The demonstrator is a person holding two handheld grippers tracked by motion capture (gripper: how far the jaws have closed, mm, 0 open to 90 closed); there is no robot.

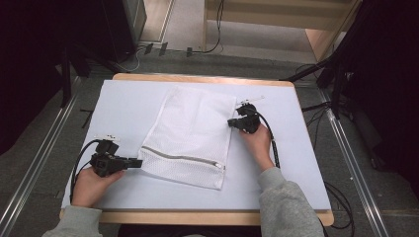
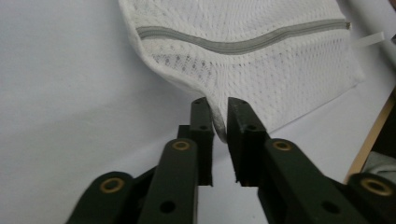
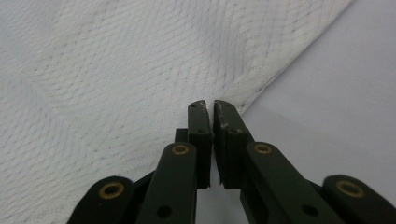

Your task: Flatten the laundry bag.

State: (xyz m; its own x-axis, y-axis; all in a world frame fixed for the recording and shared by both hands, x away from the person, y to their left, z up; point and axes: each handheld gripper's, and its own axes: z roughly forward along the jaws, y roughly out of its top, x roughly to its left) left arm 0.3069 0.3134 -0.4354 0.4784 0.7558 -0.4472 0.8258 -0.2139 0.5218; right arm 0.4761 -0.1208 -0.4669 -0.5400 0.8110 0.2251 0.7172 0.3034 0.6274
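Right now a white mesh bag (image 1: 190, 138) lies flat in the middle of the white table (image 1: 128, 103), turned a bit so its top corner leans away to the right. A grey zipper (image 1: 185, 159) runs across the bag near its bottom edge.

The left gripper (image 1: 134, 162) sits at the bag's bottom left corner, just below the end of the zipper. In the left gripper view, that corner of the bag (image 2: 243, 70) pokes in between the two black jaws. The jaws stand a little apart with a gap showing, and the cloth leans on one jaw only, so the left gripper (image 2: 219, 109) has let go and is not pinching.

The right gripper (image 1: 232, 122) sits at the bag's right edge, far up from the zipper. In the right gripper view, the jaws are squeezed tight together with the thin edge of the bag (image 3: 116, 79) caught between them, so the right gripper (image 3: 208, 108) is holding the bag.
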